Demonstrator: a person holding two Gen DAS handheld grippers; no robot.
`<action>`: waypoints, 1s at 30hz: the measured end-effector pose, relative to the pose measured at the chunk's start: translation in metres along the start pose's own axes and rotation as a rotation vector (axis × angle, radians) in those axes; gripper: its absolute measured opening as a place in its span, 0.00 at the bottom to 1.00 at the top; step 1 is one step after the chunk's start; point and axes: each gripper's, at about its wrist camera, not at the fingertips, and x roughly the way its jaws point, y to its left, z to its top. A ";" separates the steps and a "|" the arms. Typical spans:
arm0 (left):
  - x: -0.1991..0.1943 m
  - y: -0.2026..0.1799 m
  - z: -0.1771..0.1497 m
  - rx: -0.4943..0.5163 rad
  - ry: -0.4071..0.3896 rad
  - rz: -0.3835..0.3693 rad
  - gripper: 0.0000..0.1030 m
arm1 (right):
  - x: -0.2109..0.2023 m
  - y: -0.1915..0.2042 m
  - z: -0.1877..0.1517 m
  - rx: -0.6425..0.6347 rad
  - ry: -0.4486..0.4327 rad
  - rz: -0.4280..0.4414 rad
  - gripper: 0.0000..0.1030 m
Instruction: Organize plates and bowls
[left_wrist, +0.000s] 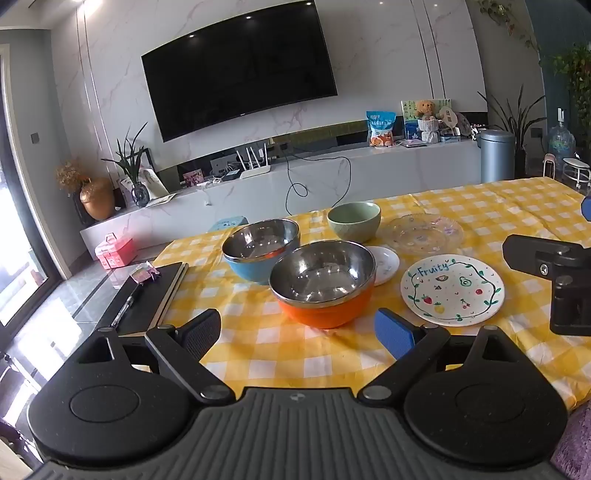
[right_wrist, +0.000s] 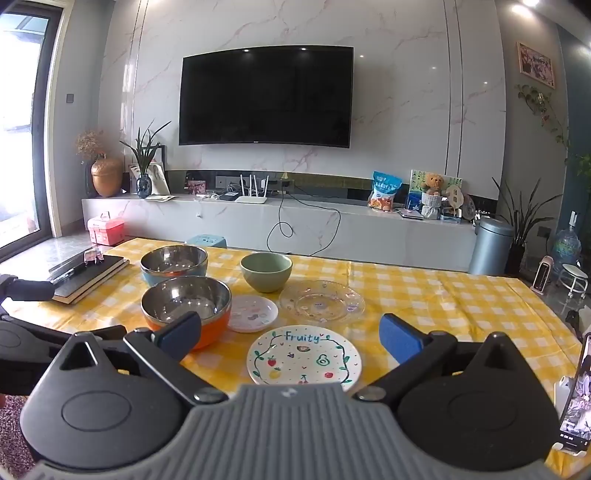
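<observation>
Left wrist view: the left tool gapes fully open and empty above the near edge of the surface, the orange bowl just ahead. Blue bowl and green bowl stand farther back.

Right wrist view: the right tool is wide open, holding nothing; the Fruity plate lies between its fingers near that edge, untouched
</observation>
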 end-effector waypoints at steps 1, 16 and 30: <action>0.000 0.000 0.000 0.001 0.000 0.000 1.00 | 0.000 0.000 0.000 0.001 -0.004 -0.001 0.98; 0.000 0.000 0.000 0.001 0.006 0.000 1.00 | 0.000 0.008 -0.001 -0.005 0.004 -0.009 0.98; 0.008 -0.005 -0.010 0.001 0.013 -0.003 1.00 | 0.005 0.007 -0.003 -0.007 0.014 -0.001 0.98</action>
